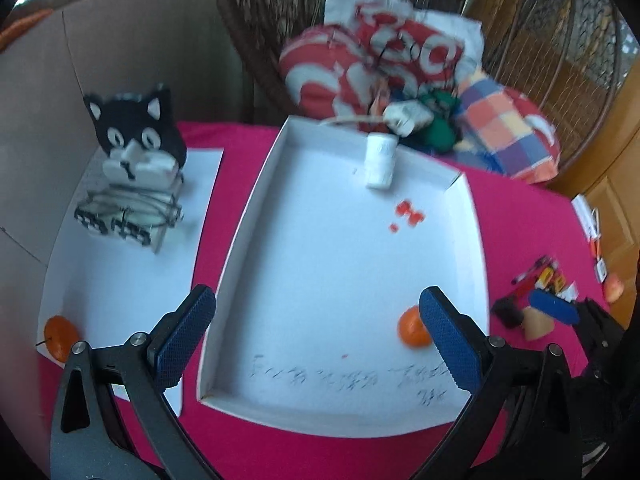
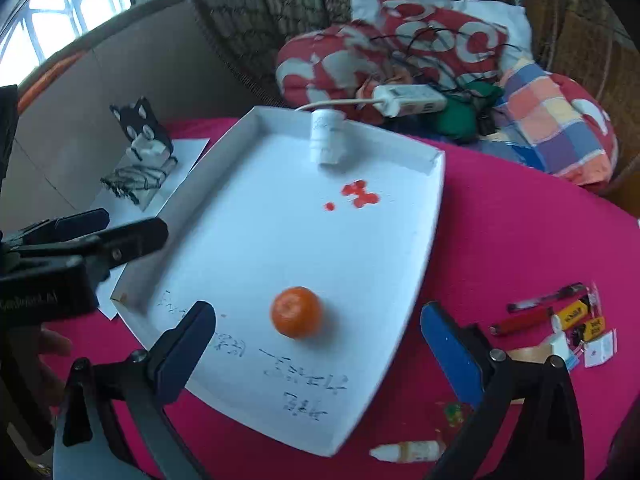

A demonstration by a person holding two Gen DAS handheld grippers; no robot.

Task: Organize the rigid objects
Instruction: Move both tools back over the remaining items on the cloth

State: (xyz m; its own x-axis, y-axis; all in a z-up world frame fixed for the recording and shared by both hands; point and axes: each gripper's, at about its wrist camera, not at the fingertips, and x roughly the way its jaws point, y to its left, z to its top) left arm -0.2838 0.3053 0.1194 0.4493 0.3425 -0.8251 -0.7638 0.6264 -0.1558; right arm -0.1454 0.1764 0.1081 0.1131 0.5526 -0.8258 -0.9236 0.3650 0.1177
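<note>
Just ahead of the right claw [image 2: 318, 350], between its wide-open, empty jaws, an orange fruit [image 2: 296, 317] sits loose in the white tray [image 2: 434, 216], seemingly the collecting spot. Farther beyond stands a white bottle [image 2: 326, 142]. The left claw [image 1: 316, 336], likewise spread and empty, hangs over the tray's near edge, with unsorted pens and packets [image 2: 560, 316] right of both on the pink tabletop [image 2: 520, 240].

The tray [image 2: 424, 216] looks like matt white cardboard, smooth, with pen marks. Inside it, the orange [image 2: 296, 312] has a dimpled, faintly glossy skin, and the bottle [image 2: 327, 136] is smooth white plastic. Under the tray, the desk [image 2: 520, 240] wears matt magenta cloth. Each claw's pads [image 1: 184, 336] are textured blue rubber.
</note>
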